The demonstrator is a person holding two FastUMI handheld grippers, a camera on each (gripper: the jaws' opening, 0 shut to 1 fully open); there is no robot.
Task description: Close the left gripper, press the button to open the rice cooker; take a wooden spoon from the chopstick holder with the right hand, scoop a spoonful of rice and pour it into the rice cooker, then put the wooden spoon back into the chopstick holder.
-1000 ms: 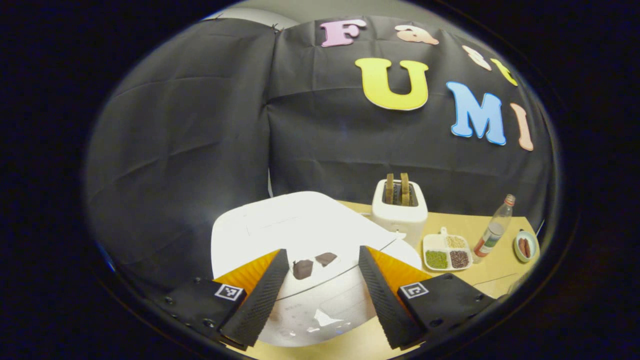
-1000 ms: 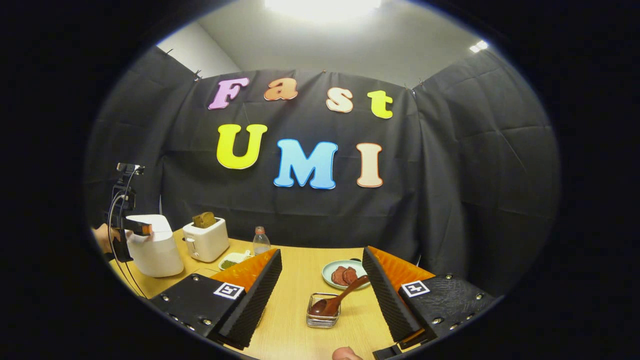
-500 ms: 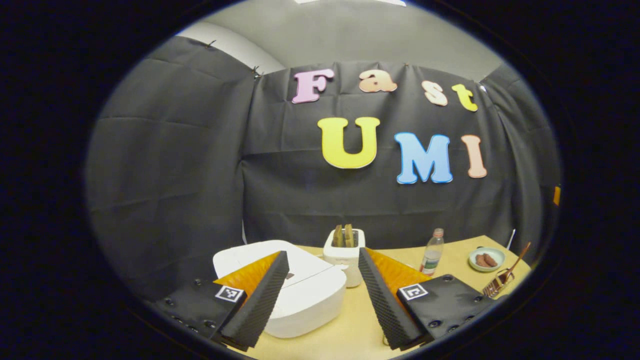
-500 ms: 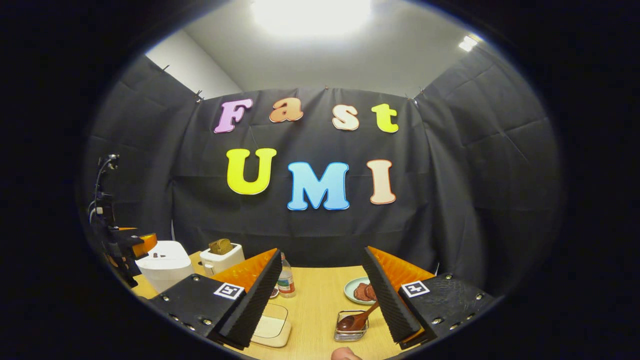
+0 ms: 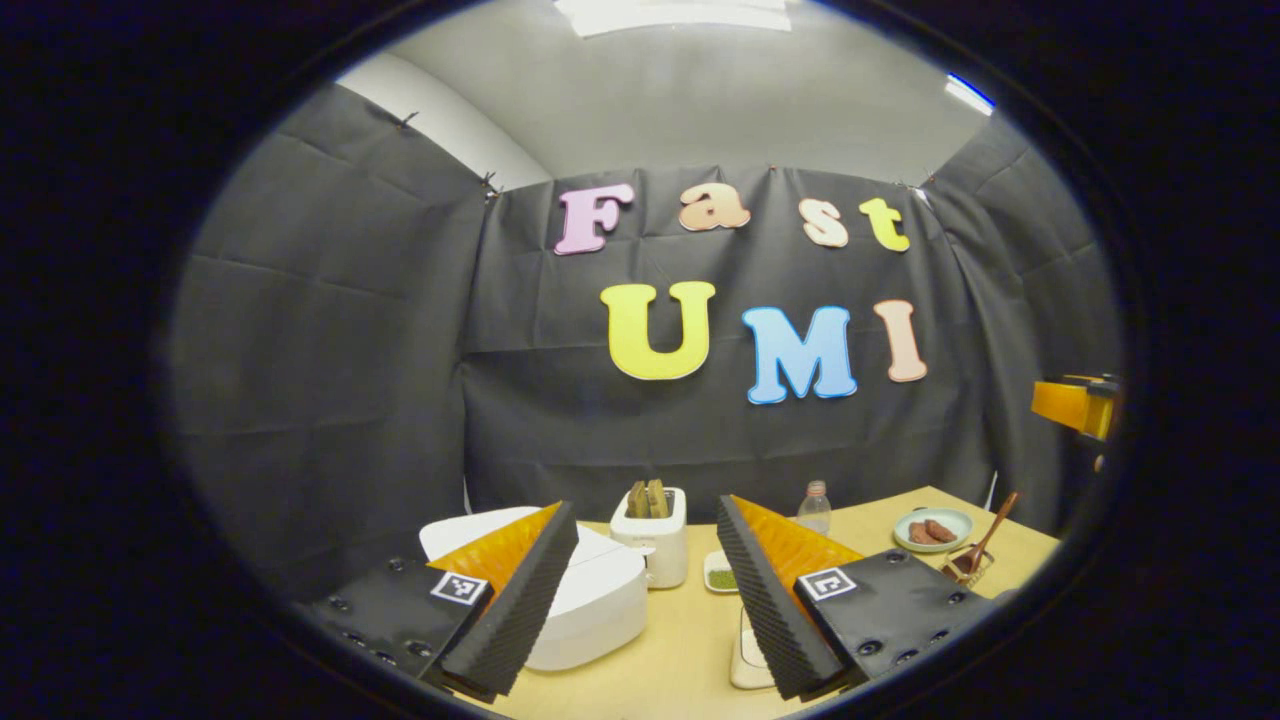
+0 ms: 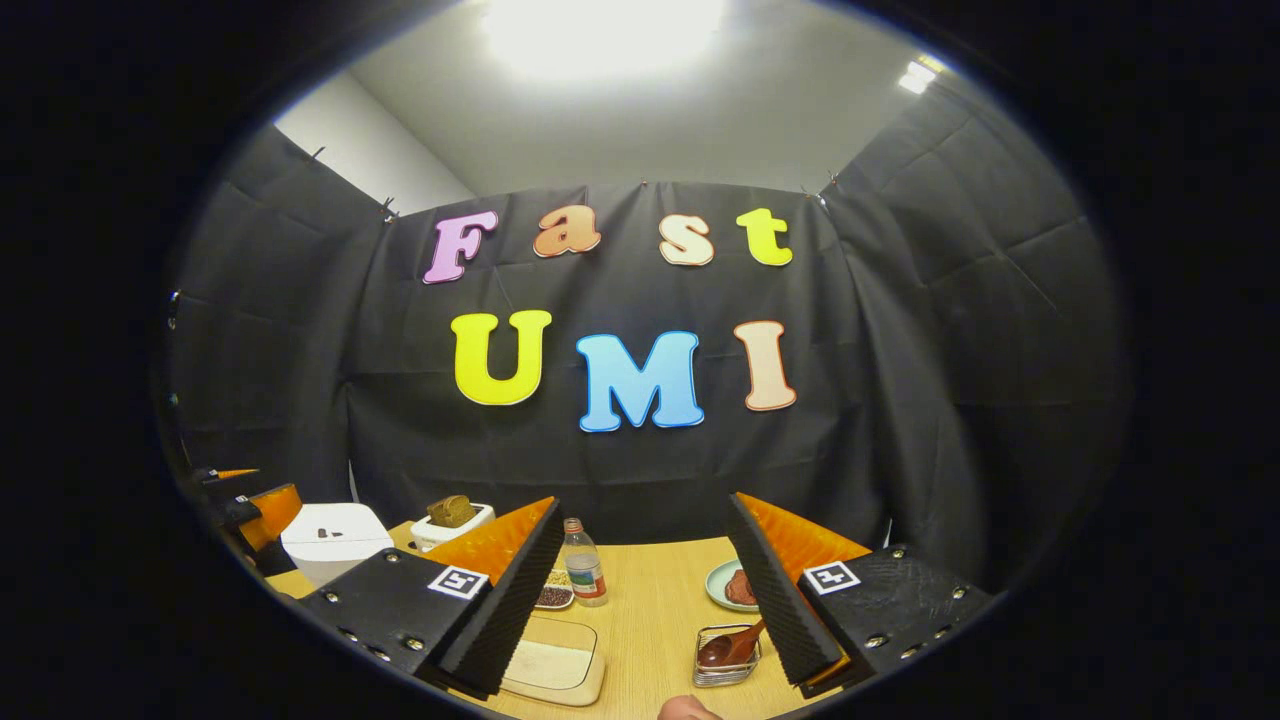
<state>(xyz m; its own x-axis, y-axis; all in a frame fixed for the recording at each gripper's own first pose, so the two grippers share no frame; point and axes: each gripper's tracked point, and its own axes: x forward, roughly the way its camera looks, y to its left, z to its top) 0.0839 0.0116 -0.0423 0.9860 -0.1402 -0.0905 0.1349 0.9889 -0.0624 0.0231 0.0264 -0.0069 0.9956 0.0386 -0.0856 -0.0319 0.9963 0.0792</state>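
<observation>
White and lidded, the cooker point(image 5: 590, 600) is seen in the left gripper view lower and farther off than a second ago, so the left tool point(image 5: 645, 610) has been drawn up and back; its jaws are spread wide, nothing held. In the right gripper view the right tool point(image 6: 640, 610) has likewise been raised, released and empty. The spoon point(image 6: 735, 645) rests in the holder point(image 6: 725, 668) on the counter point(image 6: 650, 610). Such a scene would suit either end of the task.
</observation>
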